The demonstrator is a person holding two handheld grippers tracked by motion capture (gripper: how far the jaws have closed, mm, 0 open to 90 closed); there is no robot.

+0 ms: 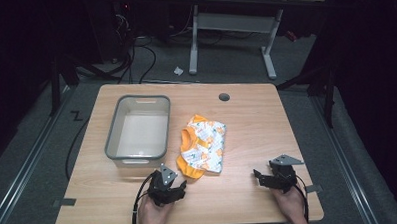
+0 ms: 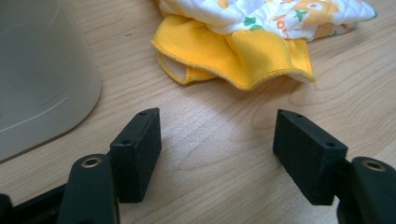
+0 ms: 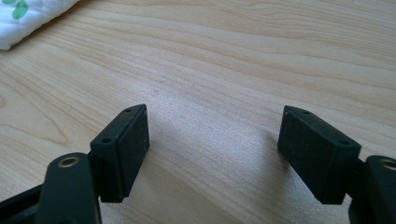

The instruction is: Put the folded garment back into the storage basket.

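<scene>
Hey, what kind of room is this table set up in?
Probably a lab or workshop: a wooden table on grey carpet, loose cables on the floor behind, a white-legged desk beyond, dark surroundings.

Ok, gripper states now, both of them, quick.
Left gripper: open, holding nothing, jaws just short of the yellow cloth.
Right gripper: open, holding nothing, over bare table.

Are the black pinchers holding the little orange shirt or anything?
No, nothing is held. The left hand-held gripper is open over bare table, just short of the folded orange garment. The right hand-held gripper is open too, with bare wood between its jaws.
</scene>
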